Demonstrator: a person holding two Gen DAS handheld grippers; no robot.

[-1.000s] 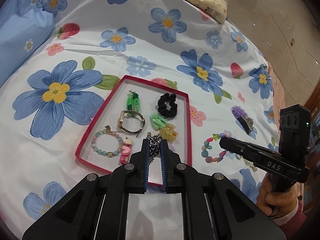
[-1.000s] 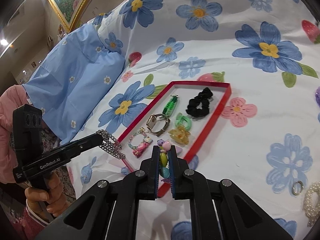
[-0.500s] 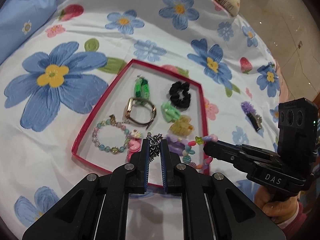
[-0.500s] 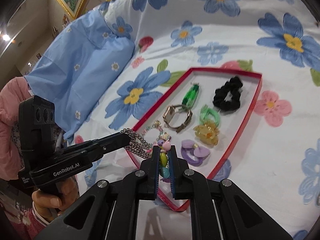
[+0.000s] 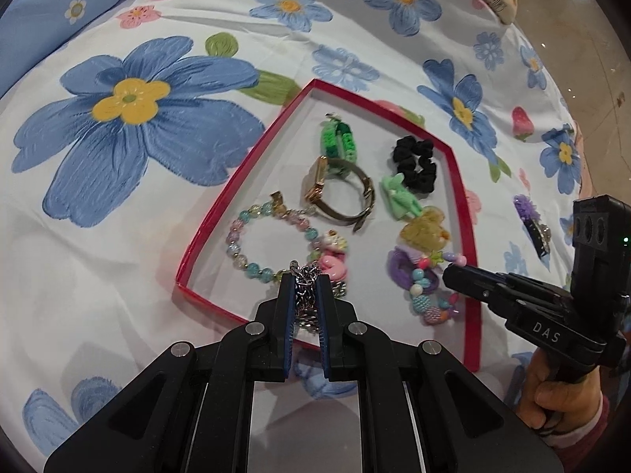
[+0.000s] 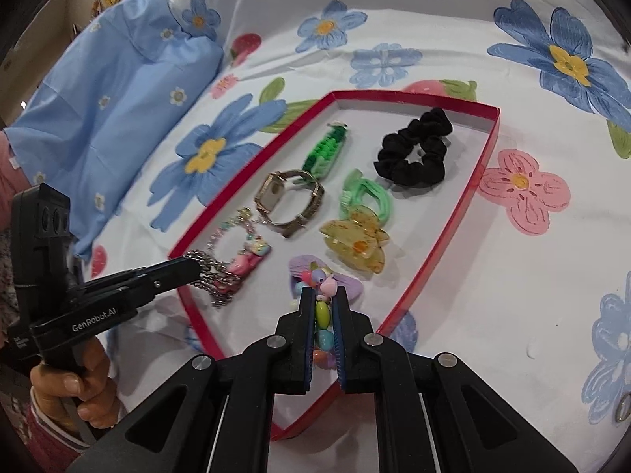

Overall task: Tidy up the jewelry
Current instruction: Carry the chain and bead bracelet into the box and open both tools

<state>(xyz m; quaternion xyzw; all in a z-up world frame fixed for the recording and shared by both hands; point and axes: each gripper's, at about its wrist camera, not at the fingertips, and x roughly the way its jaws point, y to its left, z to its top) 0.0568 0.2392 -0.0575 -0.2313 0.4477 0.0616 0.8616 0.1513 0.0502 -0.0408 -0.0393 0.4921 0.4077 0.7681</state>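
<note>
tray (image 6: 487, 146) on bedspread (image 6: 512, 276) | watch (image 6: 290, 203) in tray | scrunchie (image 6: 412, 153) right of watch

Silver chain (image 5: 307, 299) is bunched up and pinched between the left fingers (image 5: 286, 307), dangling over the near end of the red tray (image 5: 241, 165). The colorful bead bracelet (image 6: 324, 315) is clamped between the right fingers (image 6: 307, 327), its loose end draped over a purple clip (image 6: 347, 284) just past the fingertips.
</note>
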